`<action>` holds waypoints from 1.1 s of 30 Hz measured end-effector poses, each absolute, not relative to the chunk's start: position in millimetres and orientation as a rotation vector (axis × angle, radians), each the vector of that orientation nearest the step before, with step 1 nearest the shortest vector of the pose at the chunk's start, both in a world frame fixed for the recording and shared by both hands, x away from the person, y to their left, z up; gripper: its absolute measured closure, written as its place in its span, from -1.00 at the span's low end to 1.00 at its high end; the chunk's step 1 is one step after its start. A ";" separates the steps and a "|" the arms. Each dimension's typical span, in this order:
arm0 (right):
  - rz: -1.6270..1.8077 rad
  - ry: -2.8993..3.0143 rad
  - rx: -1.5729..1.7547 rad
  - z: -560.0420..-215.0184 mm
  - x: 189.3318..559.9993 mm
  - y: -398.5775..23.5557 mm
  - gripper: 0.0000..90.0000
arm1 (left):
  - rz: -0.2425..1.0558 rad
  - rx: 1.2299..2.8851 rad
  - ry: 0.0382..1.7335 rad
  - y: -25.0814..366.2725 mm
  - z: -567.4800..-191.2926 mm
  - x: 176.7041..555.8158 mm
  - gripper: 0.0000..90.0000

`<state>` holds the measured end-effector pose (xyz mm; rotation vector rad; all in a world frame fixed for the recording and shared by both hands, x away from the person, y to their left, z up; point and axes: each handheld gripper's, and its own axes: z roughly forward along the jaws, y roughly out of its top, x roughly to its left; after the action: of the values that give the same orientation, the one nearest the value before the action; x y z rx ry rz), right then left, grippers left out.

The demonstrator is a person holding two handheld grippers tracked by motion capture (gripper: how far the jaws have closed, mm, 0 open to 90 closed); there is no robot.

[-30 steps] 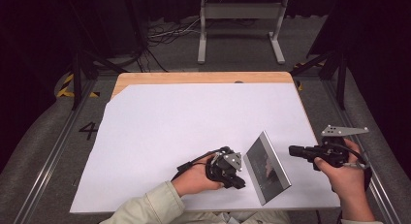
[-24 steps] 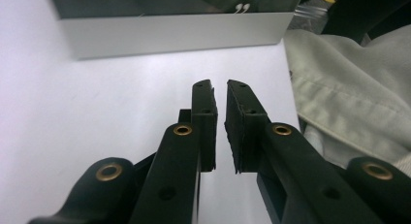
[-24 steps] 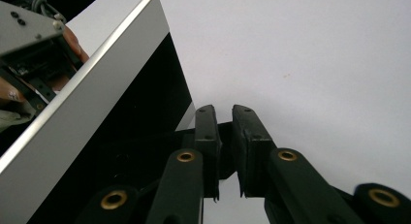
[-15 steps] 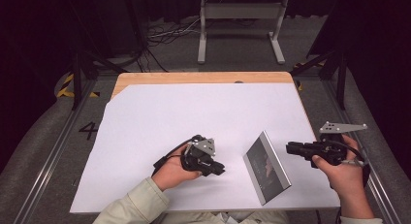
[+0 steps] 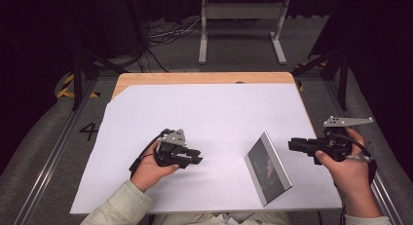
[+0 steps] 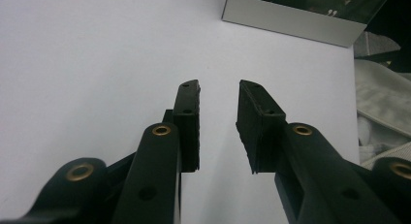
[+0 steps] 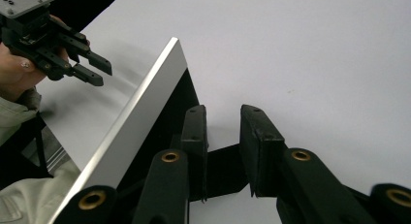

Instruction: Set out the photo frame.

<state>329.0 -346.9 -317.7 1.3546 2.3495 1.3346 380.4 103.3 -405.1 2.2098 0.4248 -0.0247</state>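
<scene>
The large white sheet-covered table, with a strip of bare light wood along its far edge, carries everything here. Taking the flat silver-edged rectangular box with a dark printed face as the landmark: it lies on the white surface near the table's near right corner, turned at an angle to the table's edges, and nothing is touching it.

To the left of the box, well apart from it, the person's left hand in a pale sleeve holds the left gripper low over the white surface, its black jaws pointing toward the box. In the left gripper view those jaws stand parted with a clear gap and only bare white table between them; they have just been opening. The box's silver side lies ahead of them, at the top of that view.

To the right of the box, near its far end, the right hand holds the right gripper above the table's right edge, jaws aimed at the box. In the right gripper view the jaws are spread apart and have just been opening, gripping nothing; the box's silver edge runs just beside the left jaw.
</scene>
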 end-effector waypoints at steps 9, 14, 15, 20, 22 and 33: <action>1.292 2.392 1.426 -304.1 326.9 -338.2 0.62 | 0.003 2.201 0.474 119.1 -408.2 380.8 0.54; 1.271 2.427 1.447 -296.1 322.7 -329.7 0.59 | 0.006 2.168 0.504 126.1 -406.4 381.3 0.50; 1.270 2.432 1.457 -295.3 321.8 -328.3 0.59 | 0.012 2.161 0.512 127.9 -406.3 381.9 0.50; 1.243 2.468 1.494 -294.7 319.7 -319.8 0.51 | 0.060 2.135 0.574 134.1 -406.3 384.1 0.36; 1.238 2.476 1.492 -294.6 319.5 -318.5 0.49 | 0.065 2.126 0.590 135.7 -406.0 384.6 0.33; 1.230 2.503 1.497 -290.2 314.7 -305.7 0.33 | 0.097 2.108 0.609 137.1 -404.9 383.5 0.27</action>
<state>314.7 -305.7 -290.2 1.4968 2.5027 1.2296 383.5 137.1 -404.9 2.1076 0.6087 0.0973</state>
